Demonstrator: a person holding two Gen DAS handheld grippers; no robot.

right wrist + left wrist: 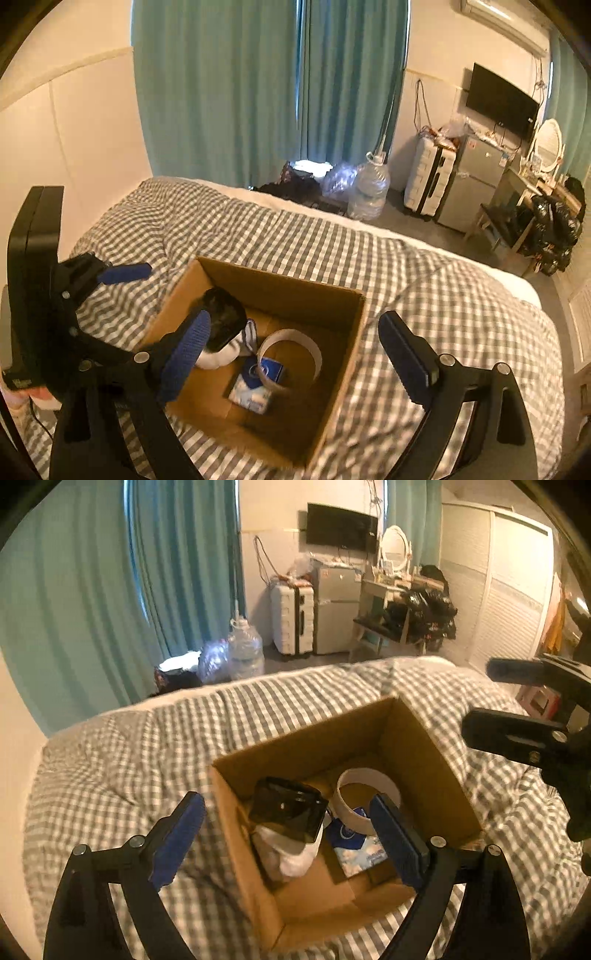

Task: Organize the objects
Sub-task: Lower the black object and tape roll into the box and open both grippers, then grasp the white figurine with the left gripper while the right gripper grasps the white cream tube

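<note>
Left wrist view: left hand-held gripper [288, 843] and right hand-held gripper [295, 358], jaws apart (both empty), hover over the brown cardboard box [424, 760] on the grey-checked bed [122, 760].

**Materials I can see**

I see a matt brown cardboard box [424, 746] on the bed's woven gingham cloth [122, 760]. Inside it are a glossy black plastic case [288, 808], soft white cloth [291, 853], a smooth tape roll [354, 775] and a printed tissue pack [255, 391].
</note>
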